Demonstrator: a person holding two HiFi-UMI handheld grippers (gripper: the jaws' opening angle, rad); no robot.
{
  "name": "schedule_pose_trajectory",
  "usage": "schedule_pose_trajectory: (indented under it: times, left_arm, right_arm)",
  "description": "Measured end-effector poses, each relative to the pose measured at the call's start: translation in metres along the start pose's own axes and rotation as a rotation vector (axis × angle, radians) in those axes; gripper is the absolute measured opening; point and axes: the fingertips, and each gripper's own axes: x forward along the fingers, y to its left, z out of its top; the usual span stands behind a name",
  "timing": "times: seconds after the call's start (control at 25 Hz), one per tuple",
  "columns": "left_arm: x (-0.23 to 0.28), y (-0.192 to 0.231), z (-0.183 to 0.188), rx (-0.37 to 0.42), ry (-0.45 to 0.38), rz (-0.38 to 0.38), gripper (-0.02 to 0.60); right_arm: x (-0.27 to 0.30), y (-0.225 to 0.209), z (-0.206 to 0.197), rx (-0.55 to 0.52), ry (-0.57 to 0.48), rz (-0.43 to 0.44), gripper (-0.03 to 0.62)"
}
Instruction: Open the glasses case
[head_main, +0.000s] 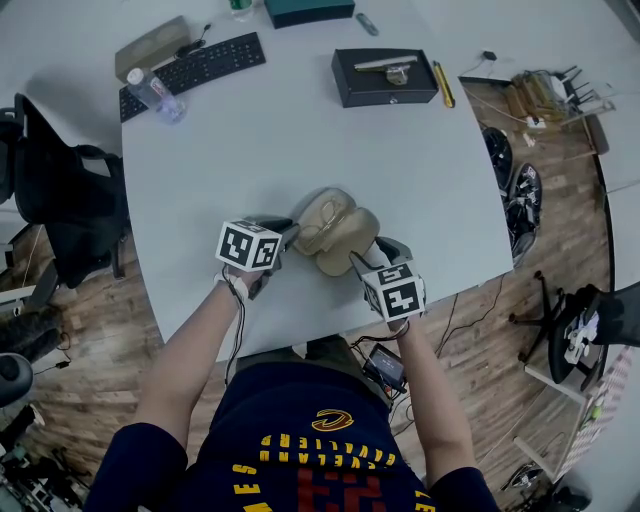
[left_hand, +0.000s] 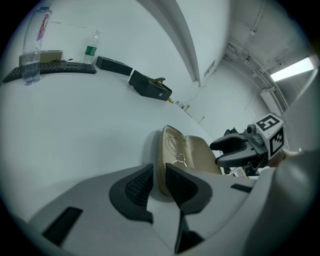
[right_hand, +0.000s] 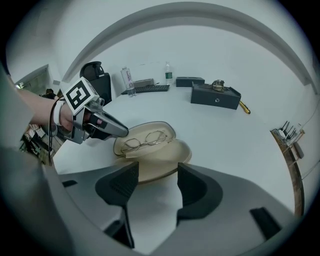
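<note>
- The left gripper (left_hand: 159, 179) is clenched on the glasses case (left_hand: 172, 150). The upright wall of the half that holds the spectacles is pinched between its two pads.
- The right gripper (right_hand: 152, 182) is released, with its jaws wide apart. The rim of the case's other half reaches into the gap, and neither pad presses on it.
- The case lies open with both beige halves spread, close to the near edge of the desk (head_main: 300, 140), about midway along it. The two grippers are at either side of it.
- Thin wire-framed glasses (right_hand: 145, 140) lie in the half on the left gripper's side.
- A clear bottle (left_hand: 32, 47) stands beside the keyboard (left_hand: 50, 70) near the far left corner. The pink lettering on its label begins "Gan"; the rest cannot be read.
- A black box (head_main: 385, 77) sits toward the far right corner.
- The person's dark shirt (head_main: 300, 450) carries yellow block lettering, upside down in the head view, that seems to read CLEVELAND.
</note>
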Motion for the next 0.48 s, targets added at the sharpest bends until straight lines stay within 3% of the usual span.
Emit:
schedule_pose_trajectory:
  times: [0.48]
  left_arm:
    - [-0.0001, 0.0001, 0.0003, -0.014, -0.006, -0.006, 0.087]
  right_arm:
    - [0.0043, -0.0046, -0.0042, 0.002, -0.001, -0.011, 0.256]
